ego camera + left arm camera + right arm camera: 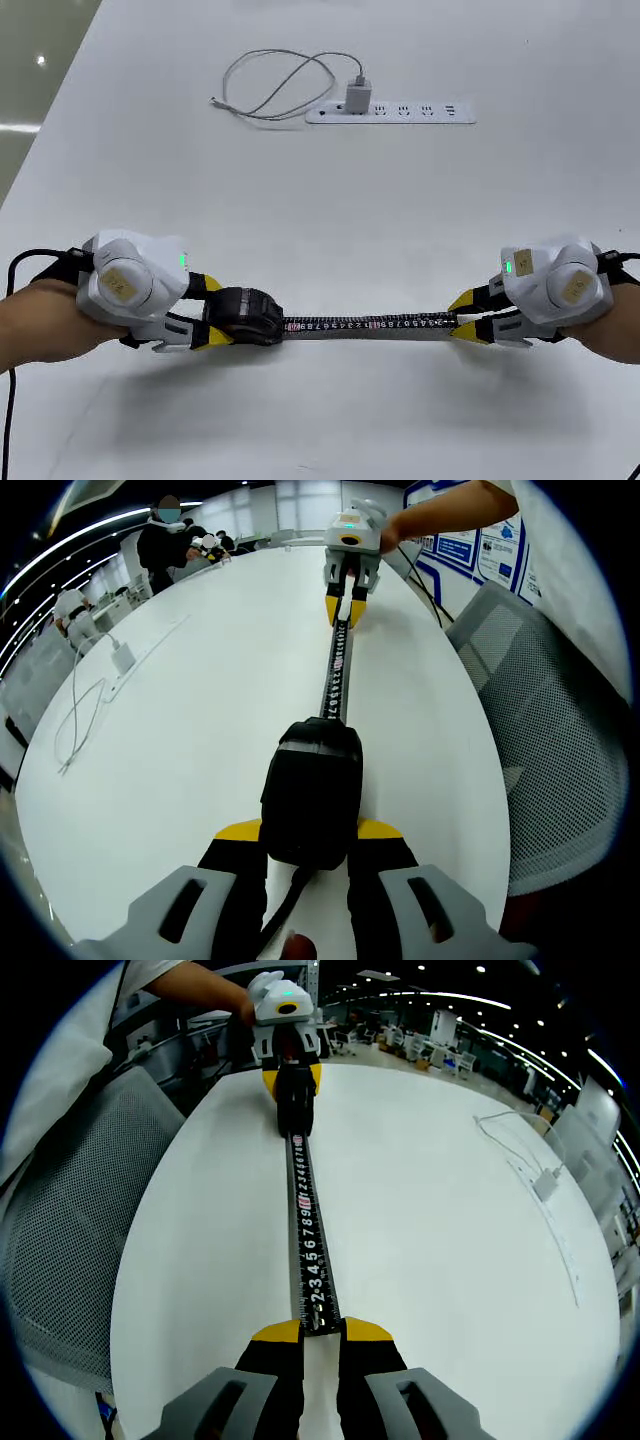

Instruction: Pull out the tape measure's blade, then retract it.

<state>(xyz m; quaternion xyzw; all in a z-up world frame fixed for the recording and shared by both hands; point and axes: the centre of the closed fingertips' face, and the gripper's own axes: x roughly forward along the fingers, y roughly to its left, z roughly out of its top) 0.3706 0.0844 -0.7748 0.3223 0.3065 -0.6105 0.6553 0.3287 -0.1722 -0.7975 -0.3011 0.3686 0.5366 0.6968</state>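
A black tape measure case point(245, 314) lies on the white table, and my left gripper point(214, 310) is shut on it. In the left gripper view the case point(312, 790) sits between the yellow-tipped fingers point(238, 831). Its blade point(368, 324) runs out to the right, numbers showing, to my right gripper point(462, 316), which is shut on the blade's end. The right gripper view shows the blade point(310, 1255) stretching from my right gripper point(320, 1331) back to the case point(296, 1100). The left gripper view shows the blade point(338, 665) reaching the far right gripper point(346, 608).
A white power strip point(392, 111) with a plugged charger point(358, 96) and a looped grey cable point(275, 85) lies at the far side of the table. A grey mesh chair point(545, 730) stands by the table's near edge. People sit at desks in the background.
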